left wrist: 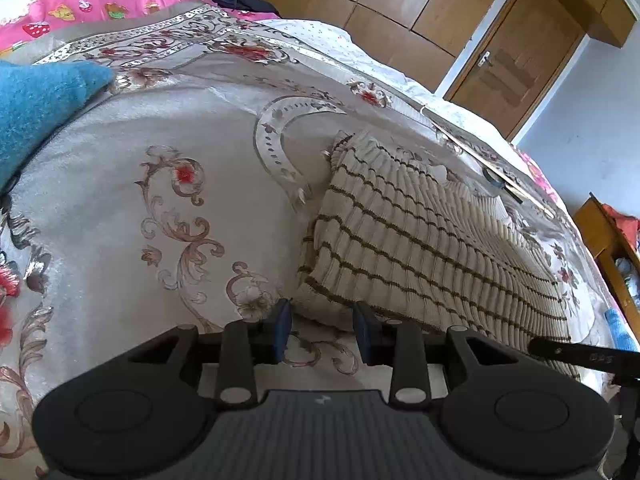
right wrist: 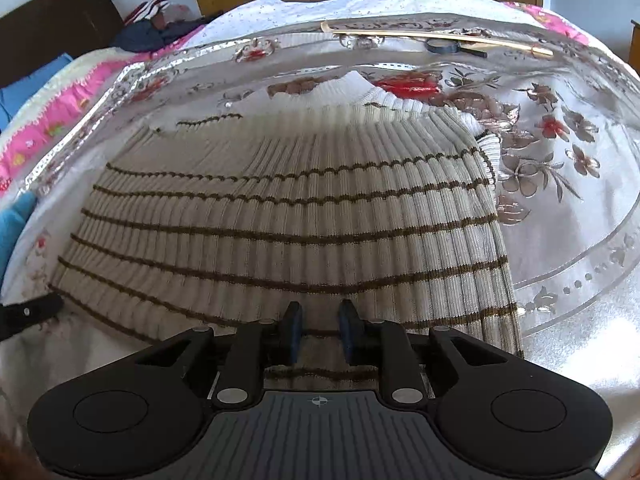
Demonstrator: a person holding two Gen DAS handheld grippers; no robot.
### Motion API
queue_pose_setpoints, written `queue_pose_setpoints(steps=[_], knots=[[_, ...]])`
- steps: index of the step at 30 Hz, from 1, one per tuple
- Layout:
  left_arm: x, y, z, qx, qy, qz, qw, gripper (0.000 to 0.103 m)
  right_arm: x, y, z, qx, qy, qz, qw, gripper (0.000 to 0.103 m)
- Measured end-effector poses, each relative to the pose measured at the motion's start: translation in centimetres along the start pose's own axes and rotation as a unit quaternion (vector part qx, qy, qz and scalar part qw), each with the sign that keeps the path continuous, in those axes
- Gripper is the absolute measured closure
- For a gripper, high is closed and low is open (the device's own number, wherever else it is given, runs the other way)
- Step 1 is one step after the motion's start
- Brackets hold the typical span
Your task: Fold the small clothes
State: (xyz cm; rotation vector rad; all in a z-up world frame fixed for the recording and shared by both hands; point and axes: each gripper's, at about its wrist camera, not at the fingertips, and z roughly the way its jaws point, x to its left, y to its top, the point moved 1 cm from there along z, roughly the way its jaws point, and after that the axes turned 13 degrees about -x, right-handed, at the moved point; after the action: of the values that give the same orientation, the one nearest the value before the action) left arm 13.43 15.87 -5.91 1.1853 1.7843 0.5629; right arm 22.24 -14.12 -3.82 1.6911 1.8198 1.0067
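**Striped knit flat on bed, both grippers at its near hem**

Cream ribbed sweater (right wrist: pixel 288 216) with thin brown stripes lies spread flat on the floral satin bedspread (left wrist: pixel 160 152), white ribbed collar end far from both cameras. In the right wrist view it fills the middle of the frame; in the left wrist view it runs off to the right, one corner nearest the camera.

Left gripper (left wrist: pixel 323 330): jaws apart, blue pads at the near corner of the sweater. Cloth edge sits between and just ahead of the fingers, pads not pressing on it. Bedspread shows in the gap.

Right gripper (right wrist: pixel 320 330): jaws apart with a narrower gap, hovering over the near hem. Knit visible between and under the fingers, no pinch on it that I can see. Each gripper's black tip shows at the edge of the other's view.

Around it: blue fuzzy cloth (left wrist: pixel 36 108) at the left, well apart from the sweater. Pink quilt (left wrist: pixel 80 4) at the bed's far-left side. Thin wooden stick (right wrist: pixel 436 36) and a small dark round object (right wrist: pixel 440 46) touching it, on the bedspread beyond the collar. Wooden wardrobe (left wrist: pixel 380 4) and door (left wrist: pixel 516 60) behind the bed.
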Motion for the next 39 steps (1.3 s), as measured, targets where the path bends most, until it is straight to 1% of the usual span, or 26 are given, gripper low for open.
queue_pose_setpoints(steps=[2, 4, 6, 8, 12, 13, 16, 17, 21, 22, 23, 24, 25, 30, 32, 34, 35, 36, 37, 39], knots=[[-0.2, 0.0, 0.0, 0.007, -0.008, -0.01, 0.9999, 0.058, 0.2, 0.6, -0.5, -0.007, 0.011, -0.001, 1.0, 0.081], [-0.4, 0.0, -0.1, 0.017, -0.018, -0.035, 0.9991, 0.057, 0.7, 1.3, -0.7, -0.012, 0.019, -0.012, 1.0, 0.081], [-0.8, -0.2, 0.0, 0.028, -0.022, -0.056, 0.9978, 0.056, 1.5, 2.4, -0.6, -0.009, 0.033, -0.021, 0.999, 0.08], [-1.3, -0.3, 0.3, 0.03, -0.013, -0.066, 0.9973, 0.053, 2.5, 3.3, -0.5, -0.008, 0.05, -0.028, 0.998, 0.08], [-1.9, -0.5, 1.1, 0.027, 0.001, -0.107, 0.9939, 0.045, 4.9, 5.0, 0.6, -0.007, 0.074, -0.042, 0.996, 0.079], [-2.0, -0.5, 1.2, 0.024, 0.002, -0.109, 0.9937, 0.042, 5.6, 5.4, 1.0, -0.005, 0.079, -0.044, 0.996, 0.078], [-2.2, -0.6, 1.5, 0.016, 0.003, -0.114, 0.9933, 0.039, 7.6, 6.1, 2.3, 0.001, 0.095, -0.048, 0.994, 0.077], [-2.1, -0.7, 1.5, 0.014, 0.0, -0.116, 0.9932, 0.038, 8.3, 6.2, 2.8, 0.006, 0.101, -0.048, 0.994, 0.074], [-1.5, -0.8, 1.7, 0.008, -0.011, -0.13, 0.9914, 0.037, 11.4, 6.8, 4.6, 0.022, 0.116, -0.069, 0.991, 0.071], [-1.3, -0.8, 1.7, 0.007, -0.015, -0.136, 0.9906, 0.037, 12.2, 7.1, 5.0, 0.026, 0.119, -0.073, 0.99, 0.069], [-1.1, -0.9, 1.6, 0.006, -0.018, -0.143, 0.9896, 0.037, 13.0, 7.5, 5.6, 0.032, 0.122, -0.078, 0.989, 0.062], [-1.0, -0.9, 1.6, 0.004, -0.02, -0.147, 0.9889, 0.037, 13.8, 7.9, 6.2, 0.04, 0.125, -0.083, 0.988, 0.059], [-0.9, -1.0, 1.5, 0.002, -0.02, -0.149, 0.9887, 0.037, 14.9, 8.4, 7.0, 0.048, 0.128, -0.09, 0.986, 0.053], [-1.3, -0.9, 0.9, -0.02, 0.003, -0.127, 0.9917, 0.037, 19.3, 10.3, 10.5, 0.063, 0.108, -0.12, 0.985, 0.048], [-1.2, -0.8, 0.8, -0.028, 0.012, -0.123, 0.9919, 0.037, 20.9, 10.6, 12.4, 0.08, 0.096, -0.133, 0.983, 0.046], [-1.1, -0.8, 0.8, -0.031, 0.014, -0.126, 0.9915, 0.037, 22.5, 10.3, 14.1, 0.1, 0.077, -0.145, 0.981, 0.042], [-1.2, -0.8, 0.9, -0.028, 0.014, -0.123, 0.9919, 0.037, 23.3, 10.0, 15.0, 0.108, 0.069, -0.156, 0.98, 0.037], [-1.2, -0.9, 1.0, -0.026, 0.014, -0.119, 0.9924, 0.037, 24.0, 9.7, 15.6, 0.111, 0.06, -0.173, 0.977, 0.035], [-1.3, -1.0, 1.1, -0.025, 0.014, -0.116, 0.9928, 0.035, 24.8, 9.1, 16.3, 0.112, 0.047, -0.2, 0.972, 0.034], [-1.5, -0.9, 1.3, -0.026, 0.011, -0.11, 0.9936, 0.033, 25.5, 8.2, 17.1, 0.114, 0.031, -0.229, 0.966, 0.033]])
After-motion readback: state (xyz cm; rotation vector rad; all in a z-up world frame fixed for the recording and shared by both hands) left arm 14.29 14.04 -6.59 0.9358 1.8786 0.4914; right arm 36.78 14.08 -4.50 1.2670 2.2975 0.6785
